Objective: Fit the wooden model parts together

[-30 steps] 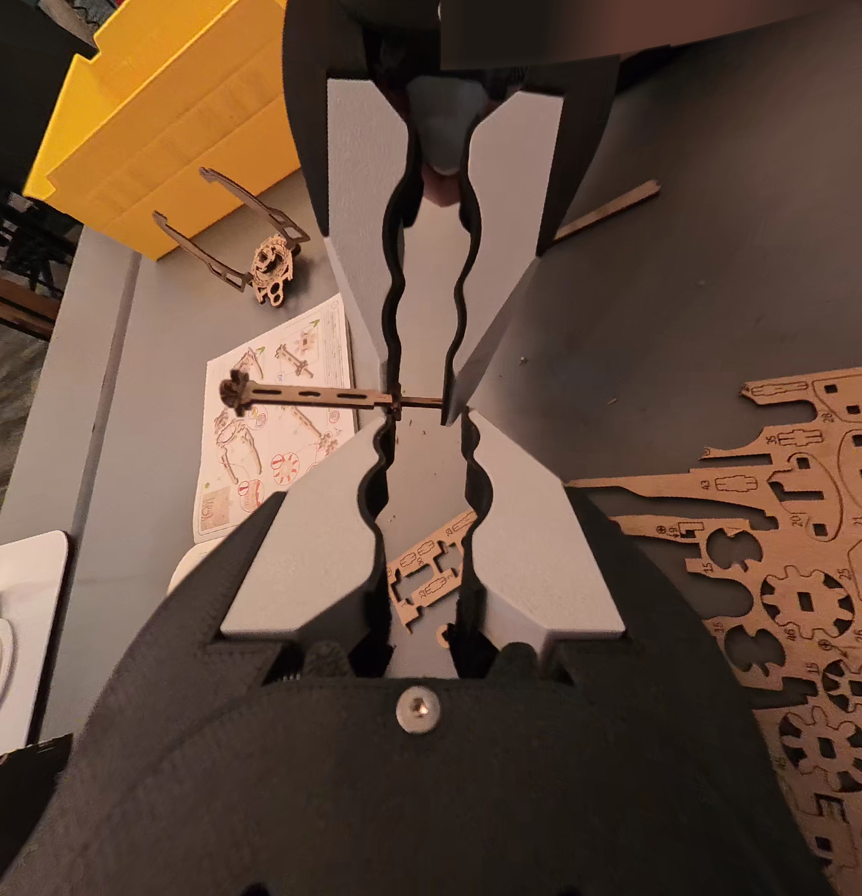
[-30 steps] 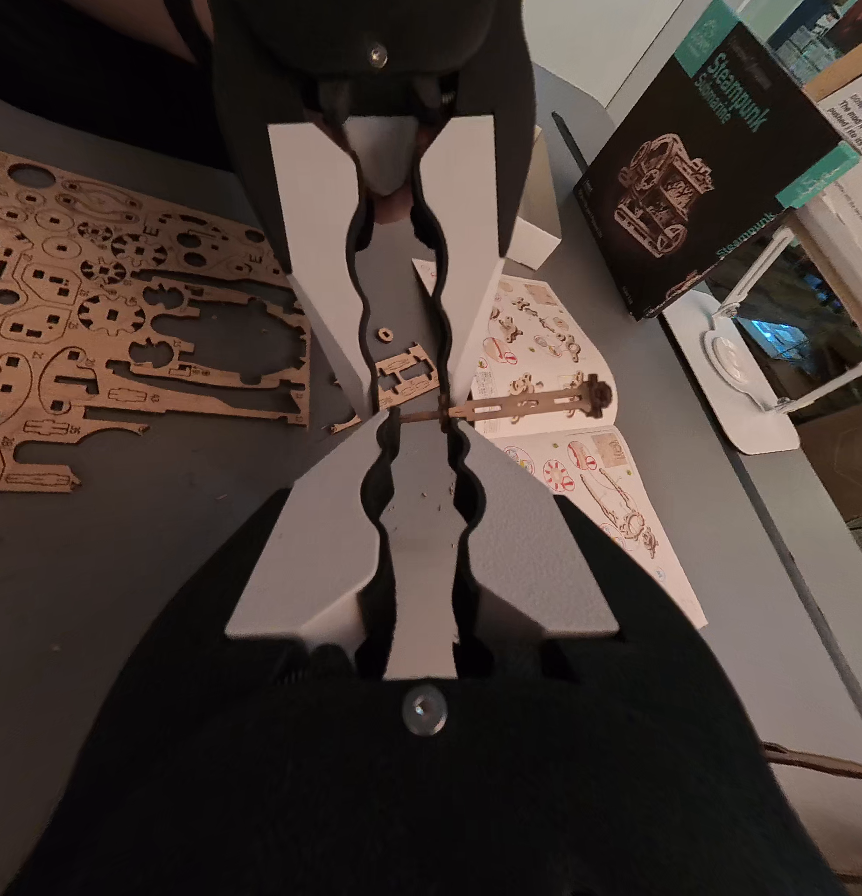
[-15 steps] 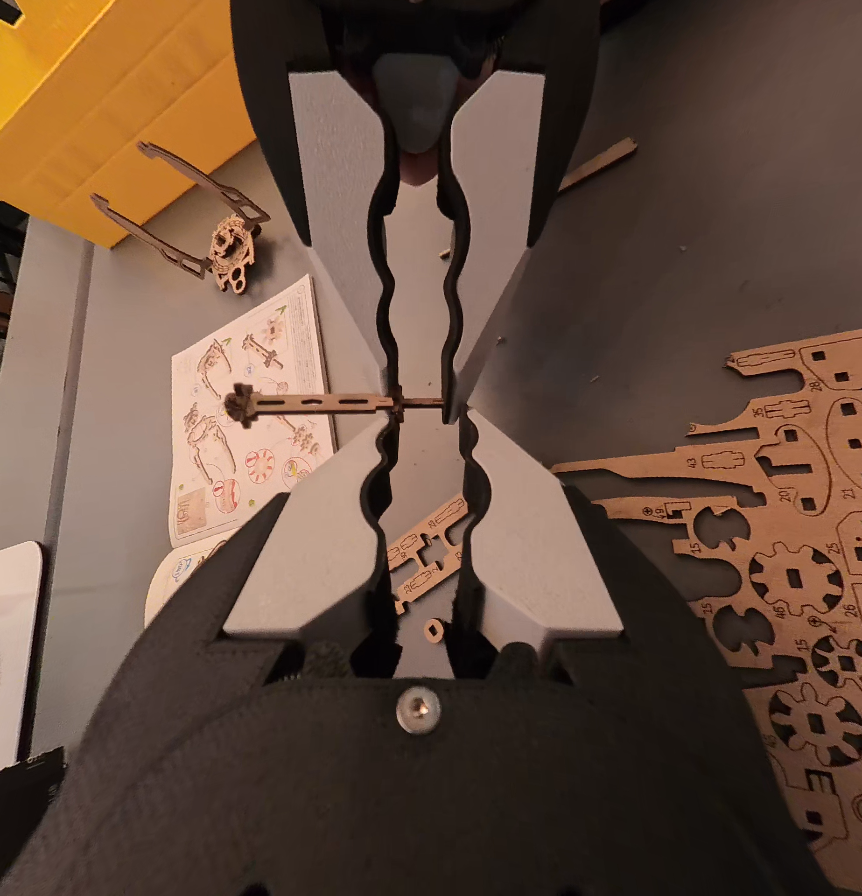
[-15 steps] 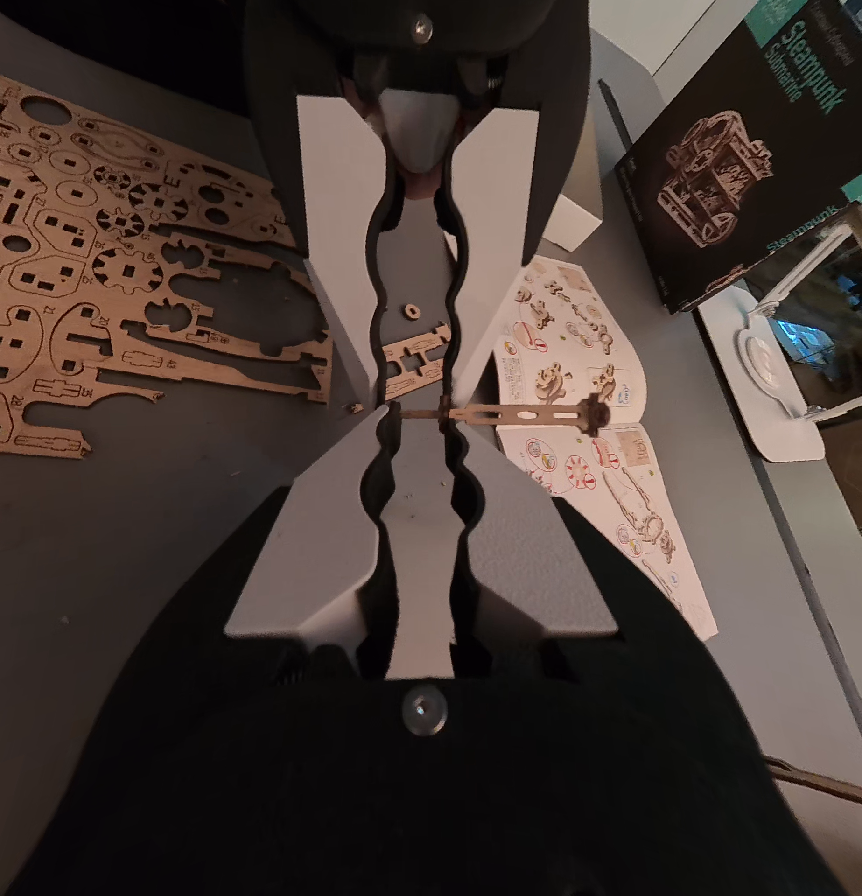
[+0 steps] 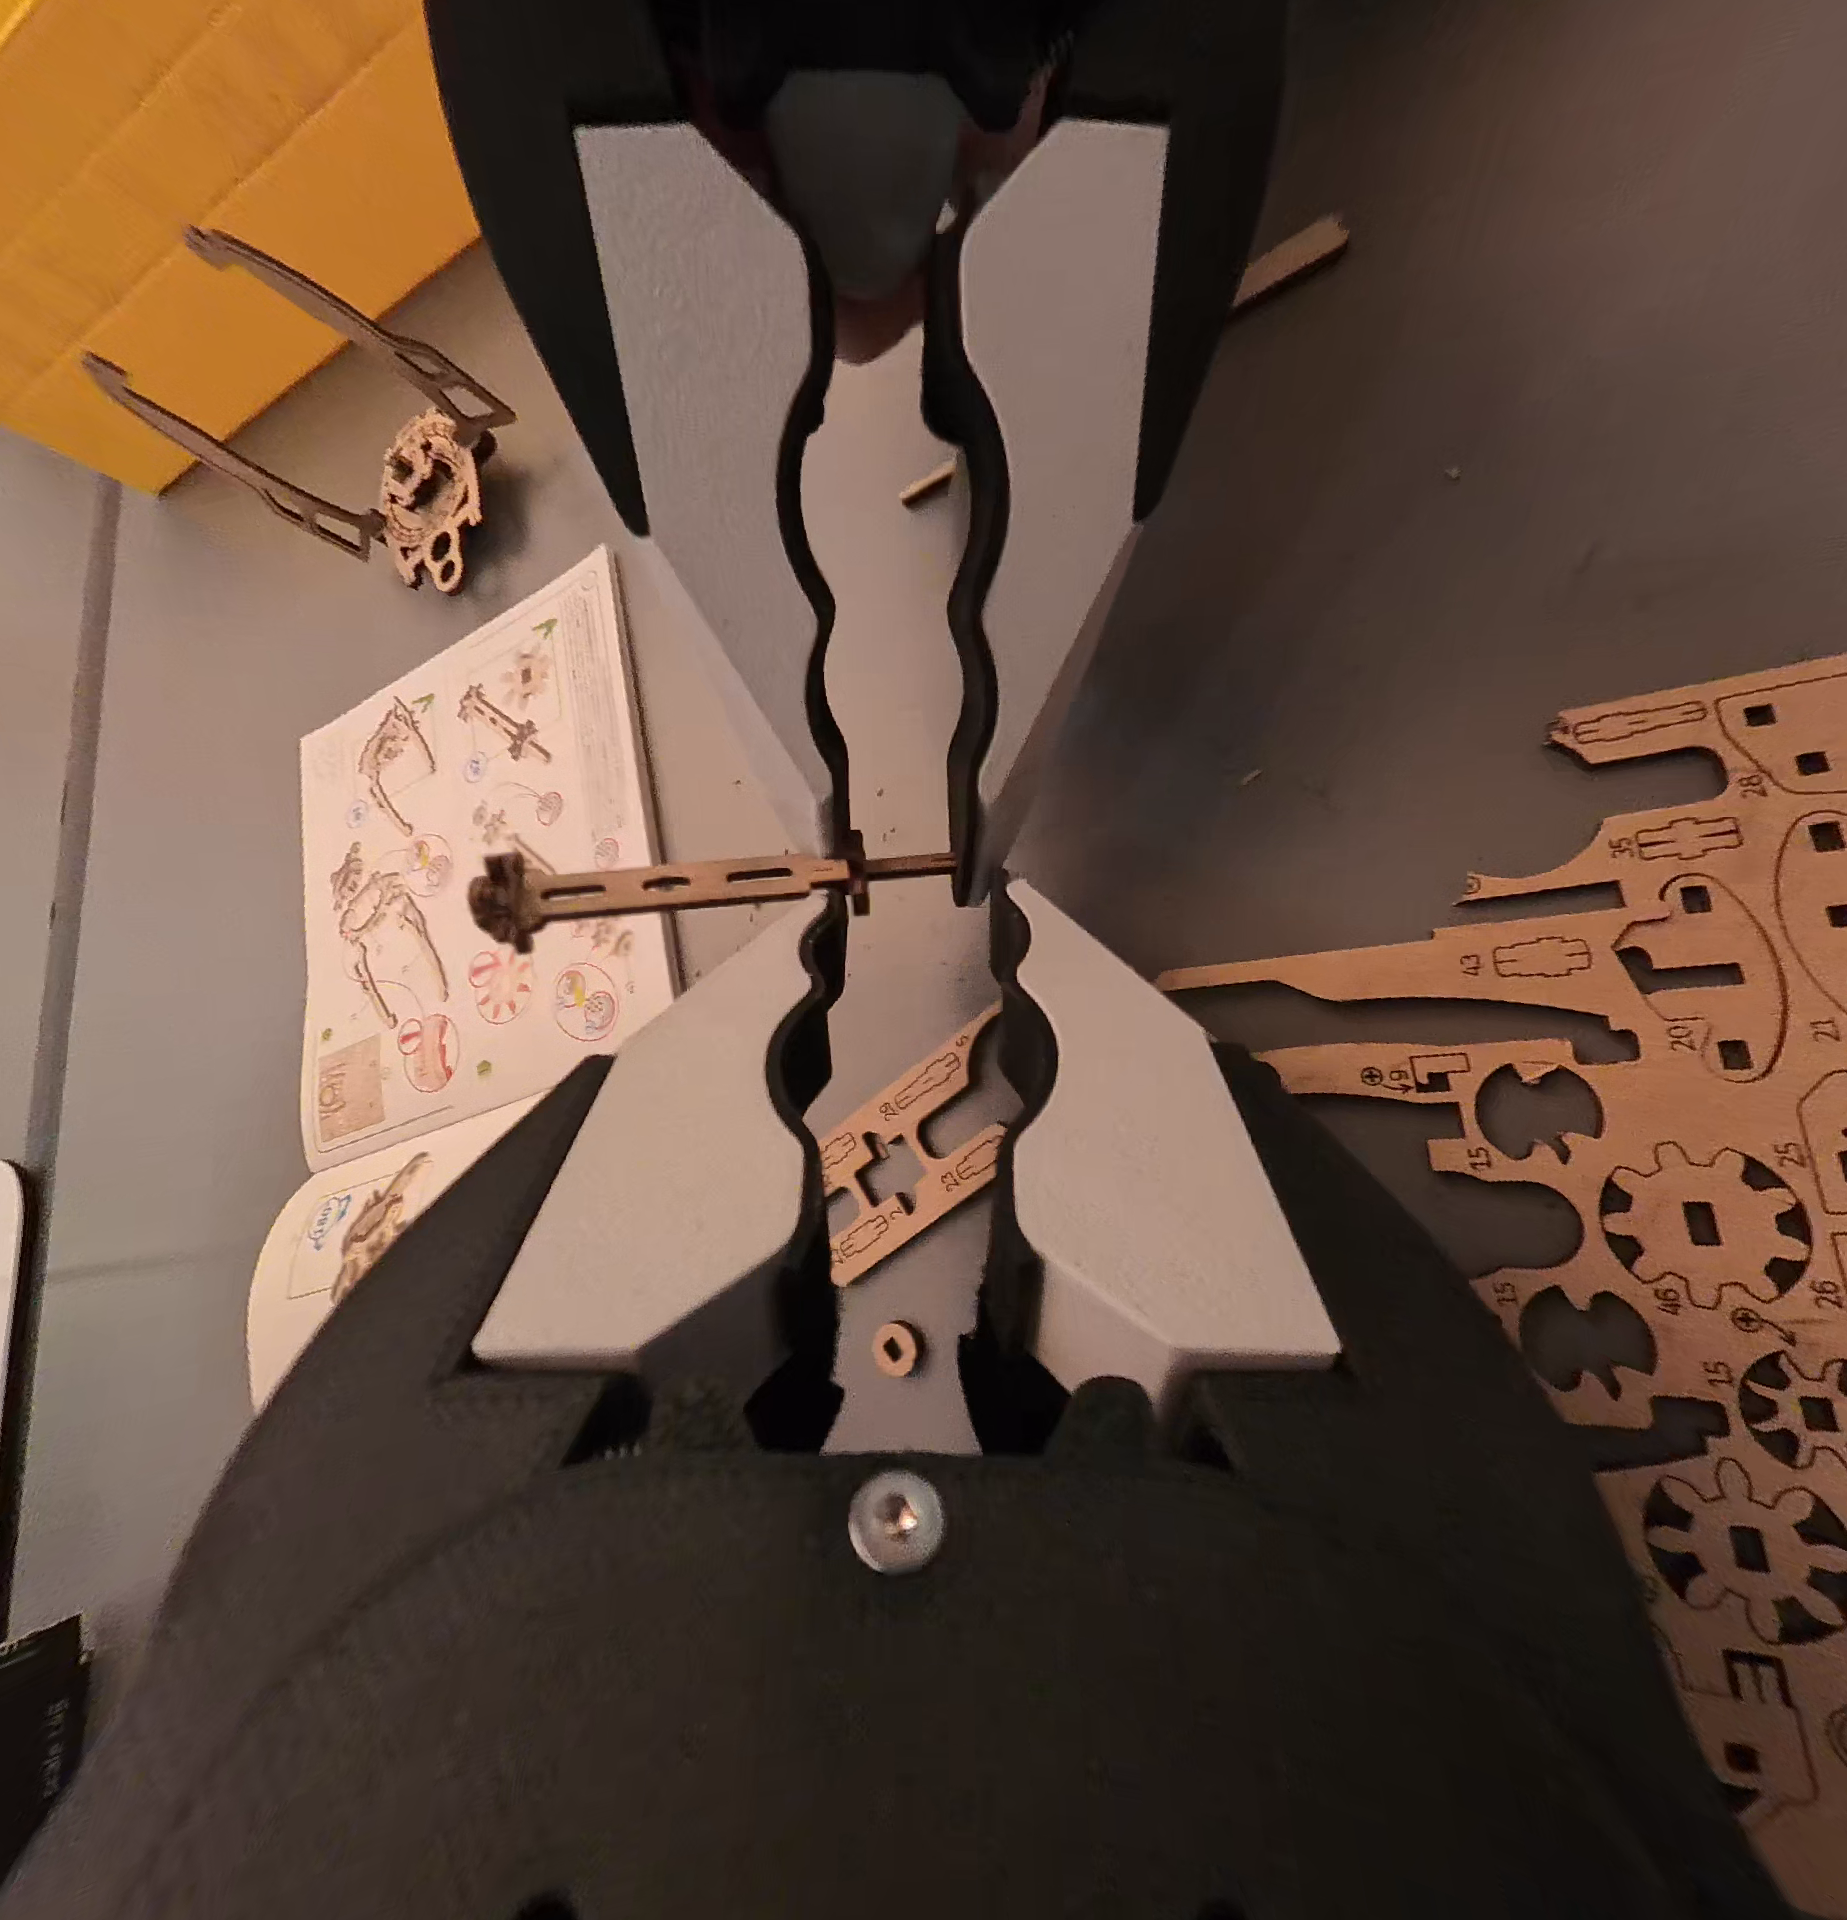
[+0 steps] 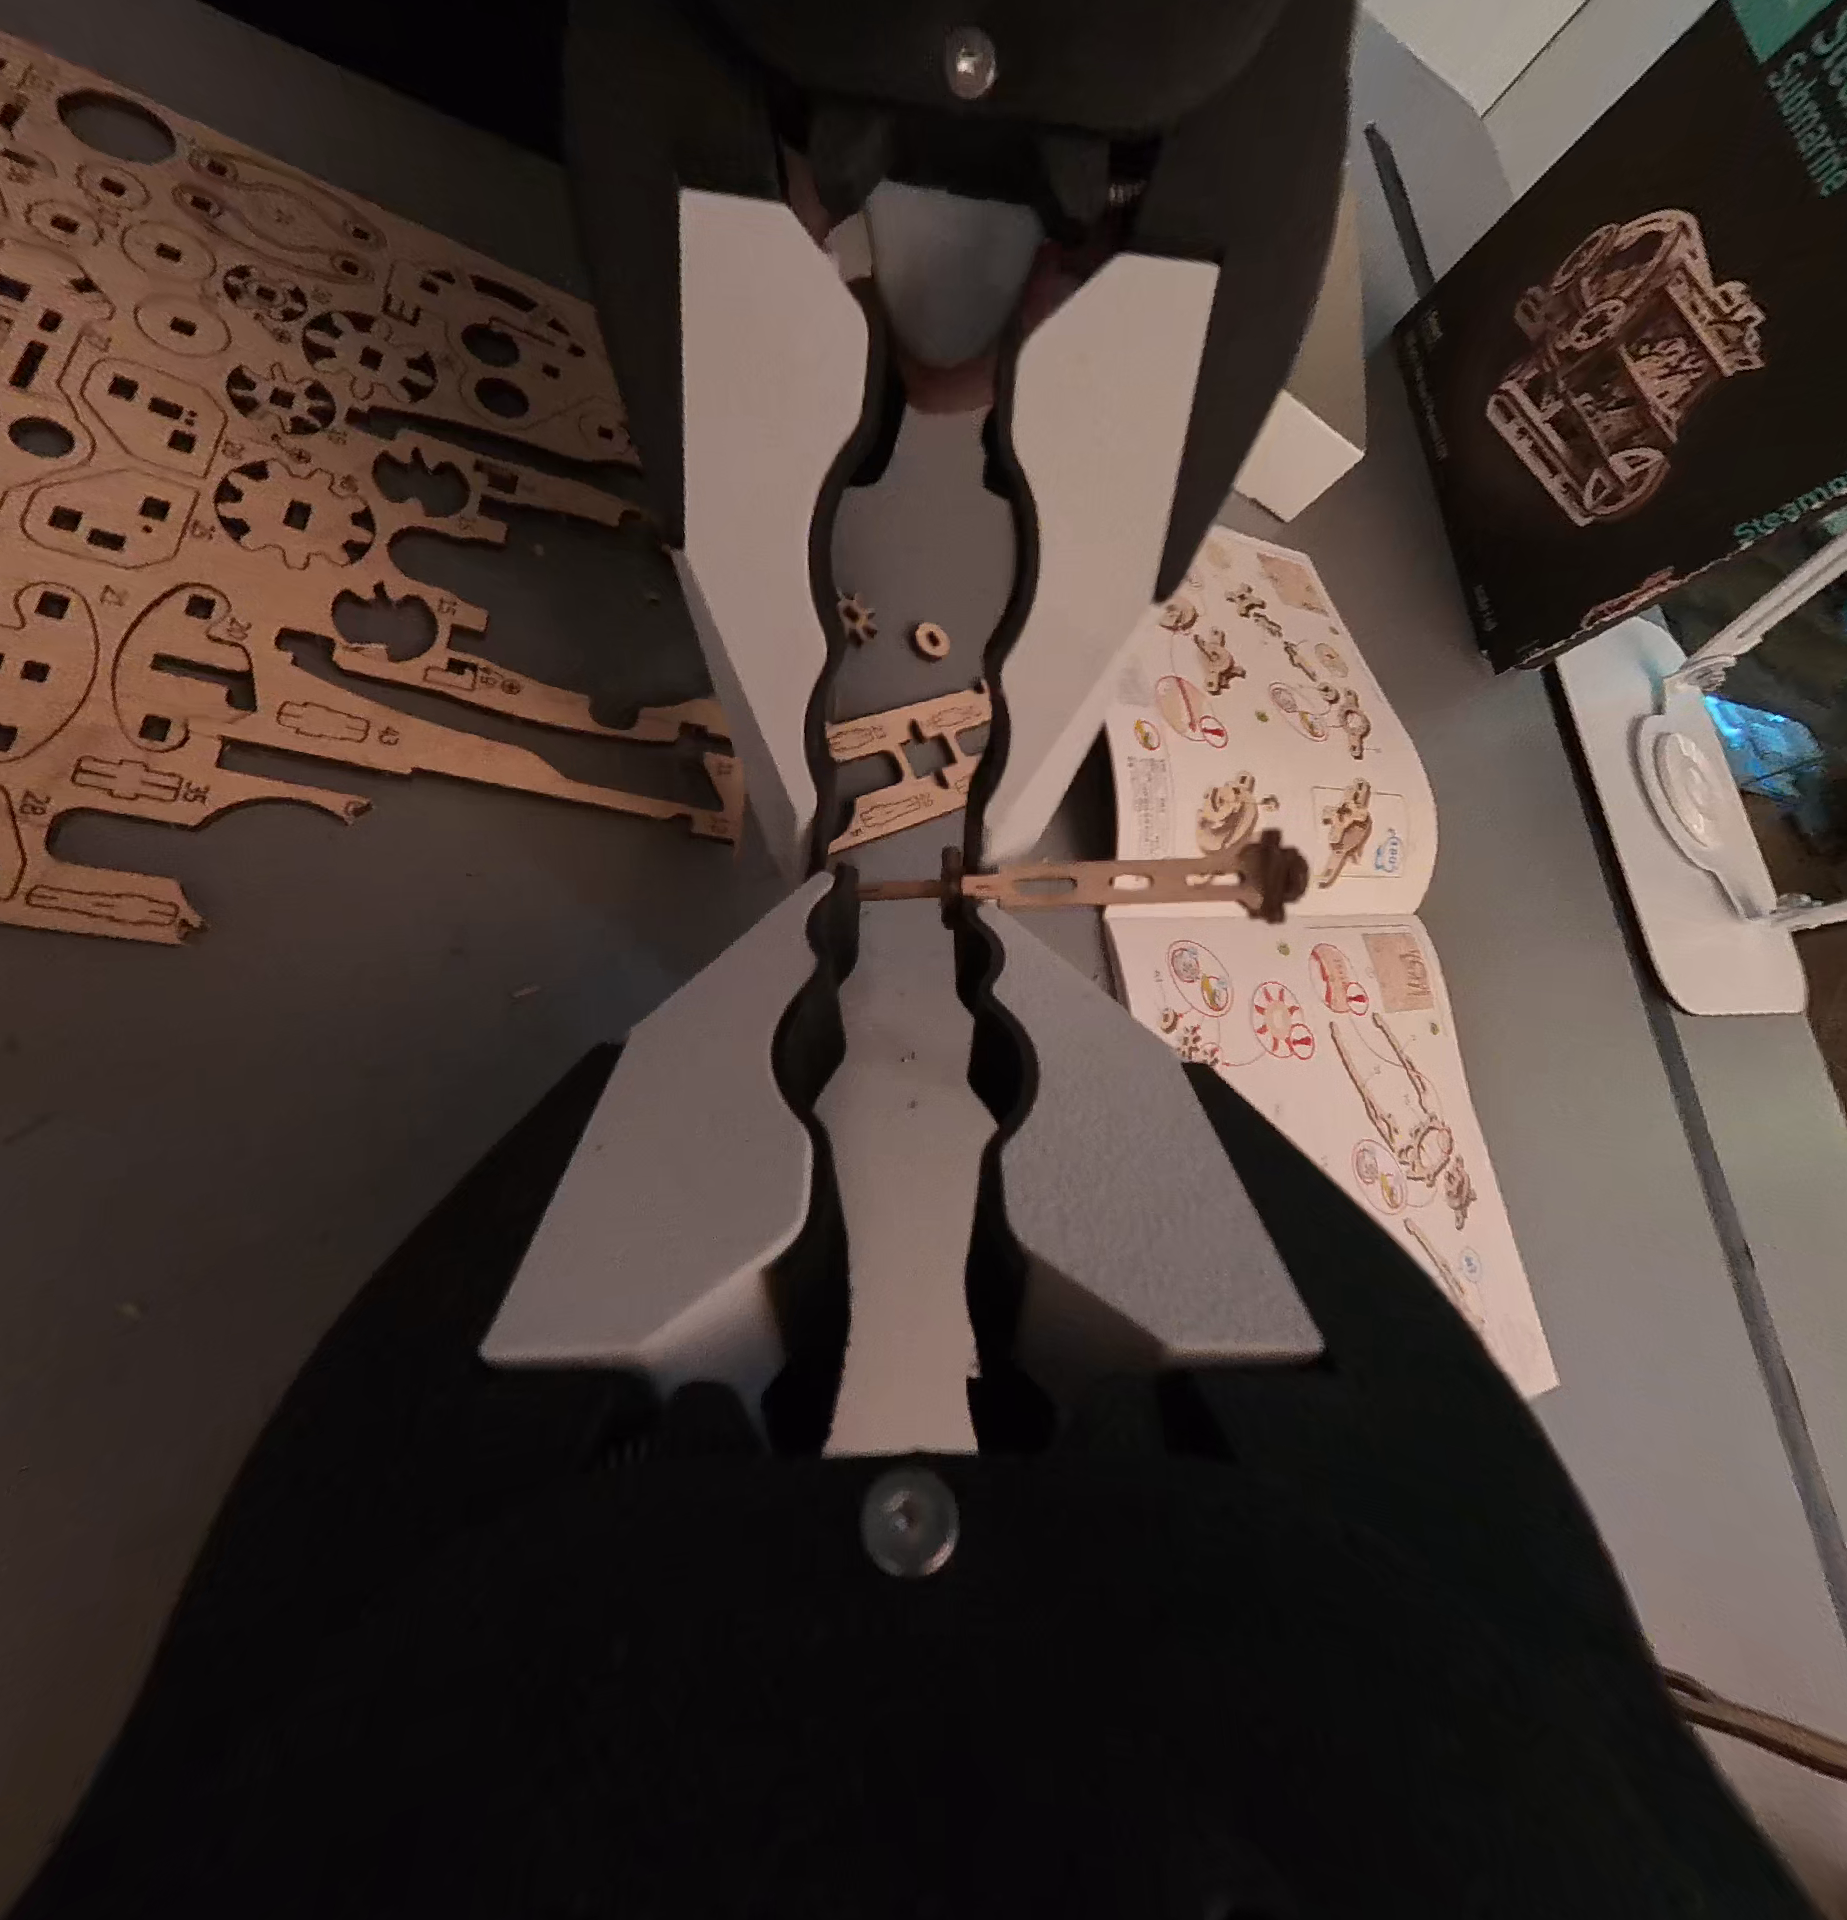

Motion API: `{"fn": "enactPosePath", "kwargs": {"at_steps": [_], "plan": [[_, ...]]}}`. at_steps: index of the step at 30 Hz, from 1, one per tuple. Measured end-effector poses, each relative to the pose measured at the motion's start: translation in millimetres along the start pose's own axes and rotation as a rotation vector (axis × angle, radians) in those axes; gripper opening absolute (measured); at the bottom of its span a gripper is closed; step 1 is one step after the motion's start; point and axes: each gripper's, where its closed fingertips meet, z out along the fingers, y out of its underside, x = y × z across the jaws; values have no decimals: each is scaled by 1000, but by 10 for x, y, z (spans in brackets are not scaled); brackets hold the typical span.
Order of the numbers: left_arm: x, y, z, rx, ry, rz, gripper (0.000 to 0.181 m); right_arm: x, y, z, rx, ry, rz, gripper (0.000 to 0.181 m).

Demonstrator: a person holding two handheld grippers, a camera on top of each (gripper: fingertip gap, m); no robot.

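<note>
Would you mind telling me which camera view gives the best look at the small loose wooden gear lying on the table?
The right wrist view shows it best: the small wooden gear lies on the grey table between the left gripper's fingers, beside a small wooden washer, its teeth plainly visible. The left wrist view shows the washer, but no gear.

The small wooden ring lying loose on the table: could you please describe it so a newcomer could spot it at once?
Start at the big laser-cut plywood sheet and move toward the open instruction booklet. Between them lies a short cut-out offcut; just beyond it sits the small wooden ring. Unlike the toothed little gear beside it, it is smooth-edged.
</note>
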Motion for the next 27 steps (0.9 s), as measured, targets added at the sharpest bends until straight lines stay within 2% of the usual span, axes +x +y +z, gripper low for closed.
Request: {"fn": "enactPosePath", "kwargs": {"at_steps": [4,9,27], "plan": [[-10,26,14,-21,-26,41,24,-3,24,24,-28,27,-52,16],[-47,36,22,-25,-33,16,22,49,38,28,-16,13,45,18],[40,77,60,-59,0,79,21,-13,90,81,-82,23,-73,16]]}}
